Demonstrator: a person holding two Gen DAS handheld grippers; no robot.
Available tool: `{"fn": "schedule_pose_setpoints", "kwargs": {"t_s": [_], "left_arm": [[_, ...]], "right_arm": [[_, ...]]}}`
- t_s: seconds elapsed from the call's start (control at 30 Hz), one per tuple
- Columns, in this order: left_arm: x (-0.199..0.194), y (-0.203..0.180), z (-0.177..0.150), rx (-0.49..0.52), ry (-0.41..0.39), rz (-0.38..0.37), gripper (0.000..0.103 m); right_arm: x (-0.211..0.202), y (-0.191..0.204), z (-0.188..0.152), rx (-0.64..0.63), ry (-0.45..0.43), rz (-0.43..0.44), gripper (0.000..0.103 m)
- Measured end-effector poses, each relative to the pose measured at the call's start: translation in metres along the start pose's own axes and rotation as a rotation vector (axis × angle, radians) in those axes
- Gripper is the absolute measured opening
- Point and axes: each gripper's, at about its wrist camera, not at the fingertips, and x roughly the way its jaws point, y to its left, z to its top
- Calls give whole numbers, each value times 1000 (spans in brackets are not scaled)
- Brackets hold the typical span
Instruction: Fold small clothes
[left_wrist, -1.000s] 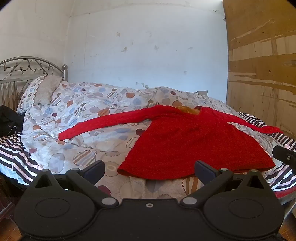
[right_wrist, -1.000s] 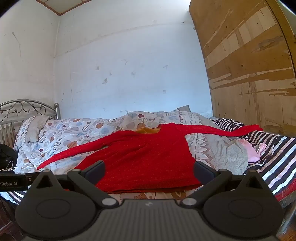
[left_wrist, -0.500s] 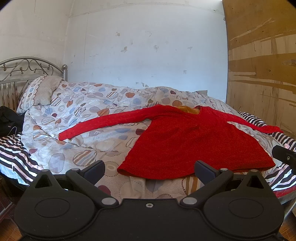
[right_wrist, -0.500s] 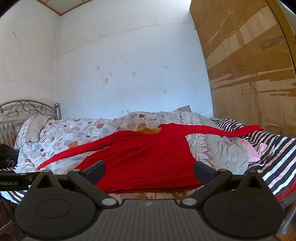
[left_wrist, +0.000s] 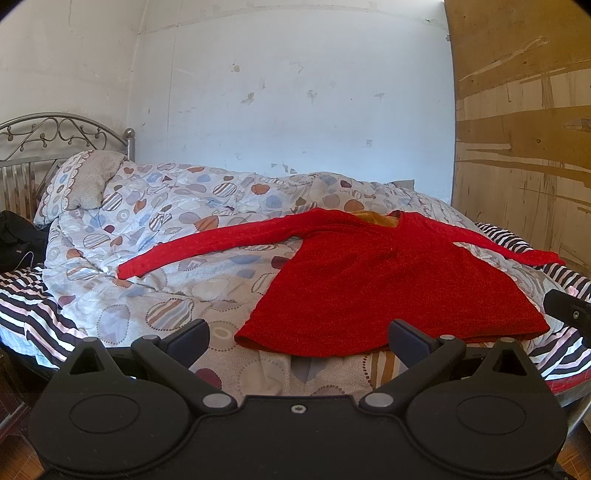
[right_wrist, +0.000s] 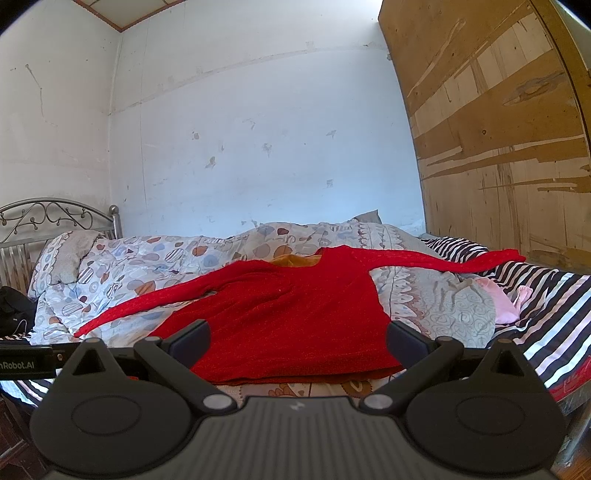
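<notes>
A red long-sleeved sweater (left_wrist: 388, 280) lies flat on the bed, hem toward me, both sleeves spread out to the sides. Its left sleeve (left_wrist: 221, 243) reaches across the patterned quilt and its right sleeve (right_wrist: 443, 258) stretches onto the striped sheet. An orange lining shows at the neck (right_wrist: 295, 260). My left gripper (left_wrist: 297, 338) is open, hovering in front of the hem's left corner, holding nothing. My right gripper (right_wrist: 297, 338) is open too, in front of the hem of the sweater (right_wrist: 280, 325), apart from it.
The quilt (left_wrist: 166, 251) with circles and hearts covers the bed; a pillow (left_wrist: 85, 181) and metal headboard (left_wrist: 55, 133) stand at the left. A black bag (left_wrist: 18, 240) lies at the left edge. A pink cloth (right_wrist: 498, 299) rests on the striped sheet (right_wrist: 554, 314). A wooden panel (right_wrist: 498, 147) rises on the right.
Almost nothing has changed; both views shift only very slightly. The sweater lies still and both grippers stay open.
</notes>
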Motion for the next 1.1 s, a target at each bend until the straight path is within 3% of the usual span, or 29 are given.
{"fn": "schedule_pose_setpoints", "kwargs": {"t_s": [1.1], "left_arm": [[0, 0, 0, 0, 2, 0, 102]], "right_arm": [[0, -2, 1, 3, 1, -1, 103]]}}
